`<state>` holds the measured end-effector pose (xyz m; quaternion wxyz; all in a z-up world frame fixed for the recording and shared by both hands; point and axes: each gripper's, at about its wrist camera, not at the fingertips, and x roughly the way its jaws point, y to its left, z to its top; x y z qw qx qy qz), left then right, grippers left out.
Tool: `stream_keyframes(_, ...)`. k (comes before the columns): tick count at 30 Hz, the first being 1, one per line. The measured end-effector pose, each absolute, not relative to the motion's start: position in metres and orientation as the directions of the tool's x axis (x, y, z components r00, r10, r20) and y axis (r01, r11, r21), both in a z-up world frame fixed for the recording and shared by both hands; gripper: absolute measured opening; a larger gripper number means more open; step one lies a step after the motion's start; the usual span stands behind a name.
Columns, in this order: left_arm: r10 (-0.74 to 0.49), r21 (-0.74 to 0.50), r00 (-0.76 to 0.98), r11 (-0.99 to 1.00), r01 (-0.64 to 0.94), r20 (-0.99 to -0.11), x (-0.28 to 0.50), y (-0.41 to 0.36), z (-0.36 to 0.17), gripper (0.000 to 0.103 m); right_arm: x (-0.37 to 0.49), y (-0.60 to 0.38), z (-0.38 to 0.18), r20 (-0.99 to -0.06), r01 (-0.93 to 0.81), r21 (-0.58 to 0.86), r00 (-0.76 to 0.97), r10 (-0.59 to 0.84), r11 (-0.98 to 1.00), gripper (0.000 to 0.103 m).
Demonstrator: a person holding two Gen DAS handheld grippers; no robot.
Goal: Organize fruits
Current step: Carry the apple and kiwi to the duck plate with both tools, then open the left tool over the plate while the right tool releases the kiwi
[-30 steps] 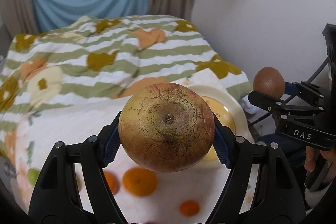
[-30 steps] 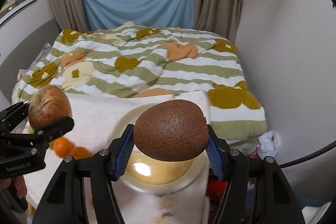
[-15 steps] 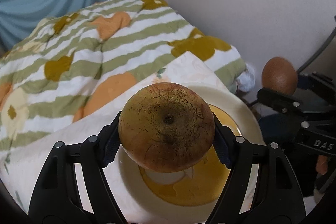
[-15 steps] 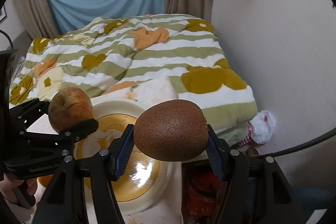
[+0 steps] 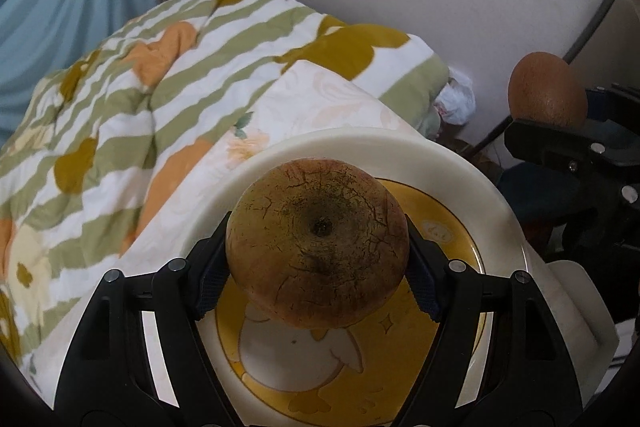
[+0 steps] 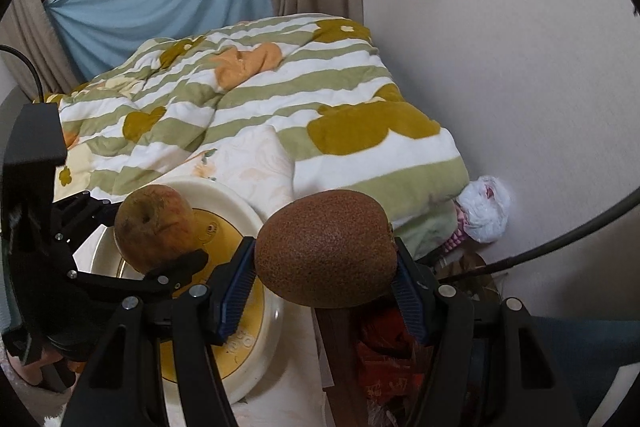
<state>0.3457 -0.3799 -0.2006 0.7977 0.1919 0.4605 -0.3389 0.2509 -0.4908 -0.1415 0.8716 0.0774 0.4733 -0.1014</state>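
My left gripper is shut on a russet, cracked-skin apple and holds it just above a cream plate with a yellow duck picture. The same apple and plate show in the right wrist view, at the left. My right gripper is shut on a brown kiwi and holds it past the plate's right rim, over the table edge. In the left wrist view the kiwi sits at the far right, above and beyond the plate.
The plate rests on a white floral cloth beside a green-striped quilt on a bed. A white wall is close on the right. A crumpled plastic bag lies on the floor below it.
My left gripper has carried the apple right and down over the plate. The oranges on the cloth have left its view. My right gripper with the kiwi has shifted right of the plate.
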Motion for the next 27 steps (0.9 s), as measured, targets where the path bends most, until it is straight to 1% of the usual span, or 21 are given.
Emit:
stream_keyframes(4, -0.366, -0.008, 0.333, 0.683, 0.73, -0.869, 0.346, -0.383, -0.202, 0.083, 0.247, -0.495, -0.141, -0.841, 0.27, 0.045, 0.531, -0.109, 0.962, 0.06)
stream_keyframes(6, -0.372, -0.011, 0.334, 0.683, 0.731, -0.866, 0.346, -0.382, -0.199, 0.094, 0.246, -0.497, -0.141, -0.84, 0.278, 0.052, 0.532, -0.109, 0.959, 0.06)
stream_keyframes(7, -0.376, -0.002, 0.353, 0.686, 0.727, -0.857, 0.345, -0.38, -0.195, 0.103, 0.246, -0.497, -0.141, -0.839, 0.28, 0.053, 0.532, -0.109, 0.958, 0.06)
stream_keyframes(12, -0.381, 0.018, 0.391, 0.697, 0.717, -0.838, 0.341, -0.371, -0.177, 0.103, 0.241, -0.5, -0.136, -0.833, 0.268, 0.059, 0.544, -0.101, 0.961, 0.06)
stream_keyframes(17, -0.367, -0.007, 0.403, 0.747, 0.664, -0.838, 0.34, -0.344, -0.16, 0.103, 0.238, -0.493, -0.13, -0.823, 0.207, 0.045, 0.562, -0.081, 0.977, 0.06)
stream_keyframes(22, -0.334, -0.021, 0.436, 0.813, 0.582, -0.835, 0.335, -0.31, -0.143, 0.103, 0.241, -0.475, -0.128, -0.813, 0.087, 0.029, 0.582, -0.028, 0.996, 0.06)
stream_keyframes(27, -0.286, -0.029, 0.47, 0.876, 0.481, -0.835, 0.326, -0.273, -0.133, 0.103, 0.248, -0.452, -0.141, -0.821, -0.05, -0.001, 0.571, 0.028, 0.999, 0.06)
